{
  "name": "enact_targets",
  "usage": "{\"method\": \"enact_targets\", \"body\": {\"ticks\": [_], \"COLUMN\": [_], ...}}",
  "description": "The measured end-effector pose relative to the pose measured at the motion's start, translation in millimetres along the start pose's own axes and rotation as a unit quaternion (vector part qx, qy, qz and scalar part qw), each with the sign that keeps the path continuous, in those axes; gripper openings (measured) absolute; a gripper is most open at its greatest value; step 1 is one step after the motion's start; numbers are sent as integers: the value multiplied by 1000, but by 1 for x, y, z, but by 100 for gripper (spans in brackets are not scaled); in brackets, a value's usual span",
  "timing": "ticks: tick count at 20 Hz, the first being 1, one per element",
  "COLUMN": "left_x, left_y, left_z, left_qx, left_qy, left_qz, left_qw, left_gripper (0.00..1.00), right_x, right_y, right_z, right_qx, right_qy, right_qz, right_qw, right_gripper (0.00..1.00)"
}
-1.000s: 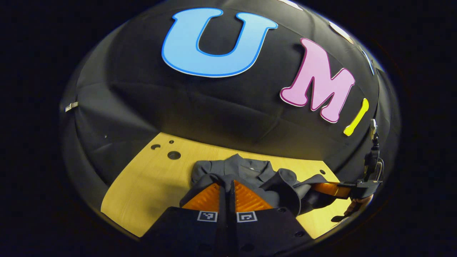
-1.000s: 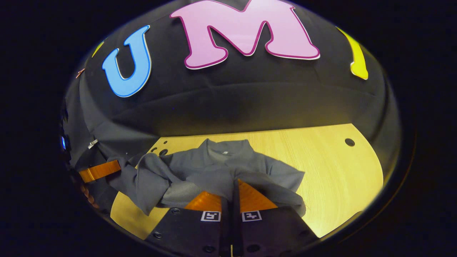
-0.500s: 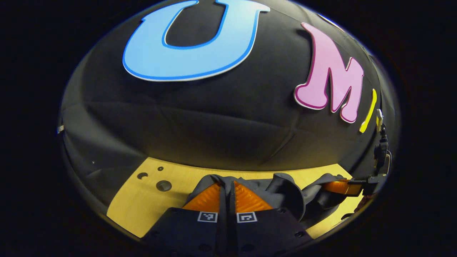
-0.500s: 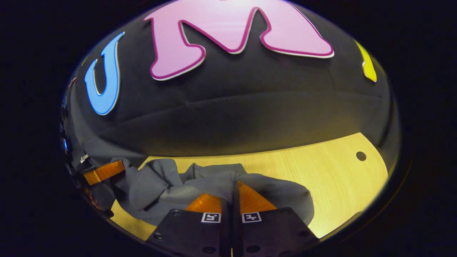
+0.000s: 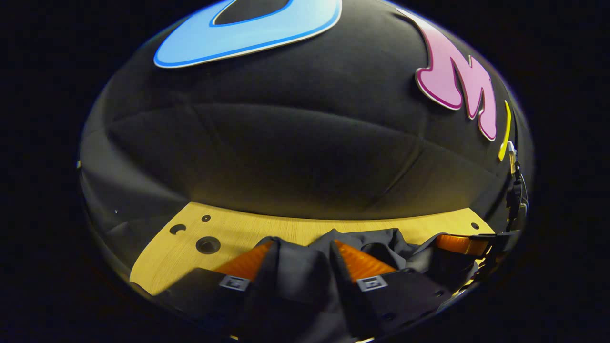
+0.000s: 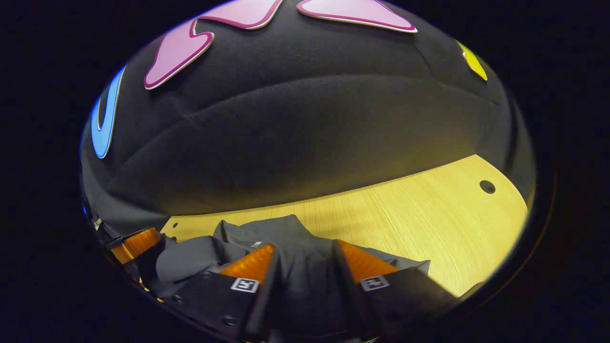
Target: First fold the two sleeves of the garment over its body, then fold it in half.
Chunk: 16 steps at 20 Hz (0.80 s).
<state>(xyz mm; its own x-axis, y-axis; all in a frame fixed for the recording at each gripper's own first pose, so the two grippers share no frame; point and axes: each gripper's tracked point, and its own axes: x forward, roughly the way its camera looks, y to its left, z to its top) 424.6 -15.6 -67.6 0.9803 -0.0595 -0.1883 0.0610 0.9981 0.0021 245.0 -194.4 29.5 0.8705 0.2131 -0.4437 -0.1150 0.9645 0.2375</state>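
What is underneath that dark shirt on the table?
The dark shirt lies bunched on a yellow wooden table, whose bare top shows around it. Whatever sits directly beneath the cloth is covered, so I cannot tell.

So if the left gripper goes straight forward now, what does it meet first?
Most likely the dark garment bunched between the open fingers of the left gripper; beyond it lie the wooden table and the booth wall, though depth is unclear.
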Motion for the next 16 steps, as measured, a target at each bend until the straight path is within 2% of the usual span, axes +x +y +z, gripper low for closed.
{"method": "enact_targets", "body": {"ticks": [1,2,4,10,16], "left_x": [-5,-11,-26,-108,-220], "left_y": [3,5,9,20,22], "left_z": [4,9,17,51,71], "left_qx": [-7,-13,-18,51,72], "left_qy": [-5,-10,-15,-55,-98], "left_qz": [6,10,14,24,30], "left_qw": [1000,1000,1000,997,992], "left_gripper": [94,93,96,96,96], "right_x": [-7,-13,-29,-106,-198], "right_y": [-2,-3,-9,-16,-6], "right_z": [1,2,7,38,50], "right_qx": [-8,-19,-39,-65,-89], "right_qy": [1,1,-11,-60,-93], "right_qz": [-1,-3,-13,-39,-46], "right_qw": [1000,1000,999,995,991], "right_gripper": [72,77,99,99,99]}}
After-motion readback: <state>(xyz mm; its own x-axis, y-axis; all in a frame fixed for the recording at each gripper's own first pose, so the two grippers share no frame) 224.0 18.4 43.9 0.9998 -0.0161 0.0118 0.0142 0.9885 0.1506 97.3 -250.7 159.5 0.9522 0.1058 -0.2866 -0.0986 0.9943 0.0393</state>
